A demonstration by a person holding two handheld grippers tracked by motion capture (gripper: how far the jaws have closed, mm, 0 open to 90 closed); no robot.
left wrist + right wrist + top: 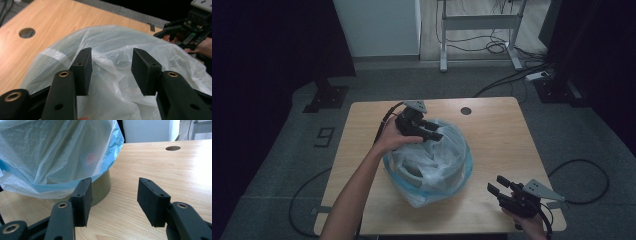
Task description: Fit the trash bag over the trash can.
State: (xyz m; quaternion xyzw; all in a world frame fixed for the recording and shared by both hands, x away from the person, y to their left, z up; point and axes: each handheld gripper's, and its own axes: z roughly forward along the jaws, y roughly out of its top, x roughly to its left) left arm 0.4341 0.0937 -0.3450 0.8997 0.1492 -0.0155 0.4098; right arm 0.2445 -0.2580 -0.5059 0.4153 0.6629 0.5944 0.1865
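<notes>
Two grippers, both with jaws spread wide and nothing between them. Left gripper [428, 129] hangs just over the far rim of the bin [101, 187], its pads pointing down at the plastic bag [432, 162] that lines it; a loose hump of film sits right under and between the pads in the left gripper view. Right gripper [507, 192] rests well apart, low by the near right corner of the table [497, 130], facing the bin's side w/ the bag's blue-edged hem [110, 165] drooping just ahead and left of its jaws.

Handling, as a guess: the bag looks thin, soft, v. light — it'll crumple and slide rather than resist, and a hard tug could tear it or drag the bin along. Film prob. slippery on flat pads, so pinch a gathered fold, not a single layer. Best holds: the bunched ridge under the left gripper, or the overhanging hem on the right gripper's side — both stand free of the bin wall. Bin seems stiff, light, likely to tip if pulled from one side only.
</notes>
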